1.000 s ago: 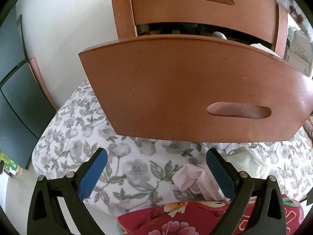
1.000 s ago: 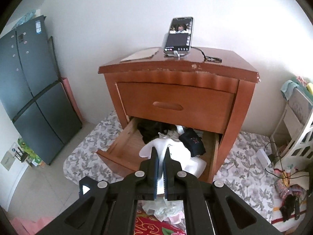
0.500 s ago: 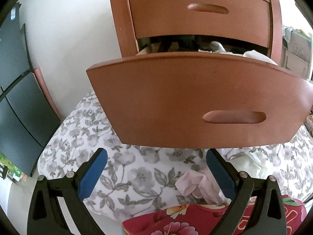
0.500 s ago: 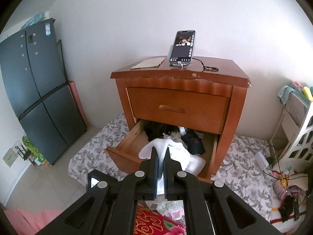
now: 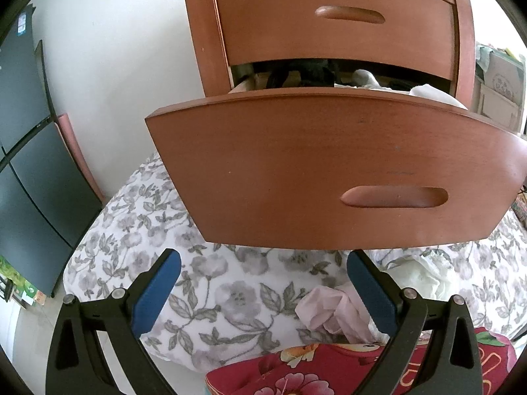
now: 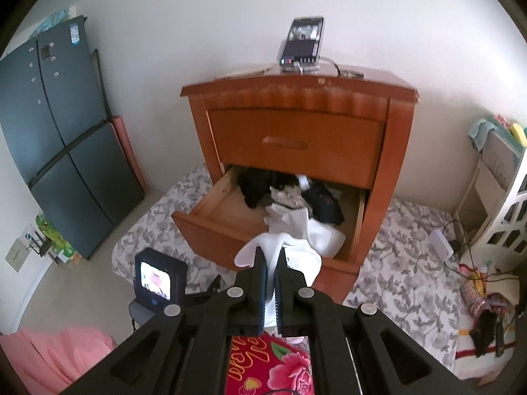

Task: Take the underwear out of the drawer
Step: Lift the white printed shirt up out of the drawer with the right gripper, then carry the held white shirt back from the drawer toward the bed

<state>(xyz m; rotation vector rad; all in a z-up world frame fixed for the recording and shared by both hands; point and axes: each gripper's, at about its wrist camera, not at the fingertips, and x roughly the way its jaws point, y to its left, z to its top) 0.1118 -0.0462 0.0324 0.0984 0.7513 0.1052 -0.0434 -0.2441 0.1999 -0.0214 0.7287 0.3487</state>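
Note:
A wooden nightstand (image 6: 296, 105) has its lower drawer (image 6: 210, 227) pulled out, holding black and white clothes (image 6: 296, 204). My right gripper (image 6: 270, 256) is shut on white underwear (image 6: 296, 253), held above the drawer's front edge. In the left wrist view the drawer front (image 5: 329, 171) fills the middle, with clothes peeking over its top edge. My left gripper (image 5: 263, 270) hangs open just below that front, nothing between its blue pads (image 5: 154, 293). Pale pink underwear (image 5: 326, 309) lies on the floral mat by its right finger.
A floral mat (image 5: 204, 283) covers the floor under the nightstand. A red flowered cushion (image 5: 313, 372) lies nearest me. A dark fridge (image 6: 59, 125) stands left, a phone (image 6: 303, 44) on the nightstand top, a white shelf (image 6: 500, 204) and cables at right.
My right gripper has drawn back and up from the drawer with the white underwear. The left gripper has pulled away slightly, so more of the nightstand shows.

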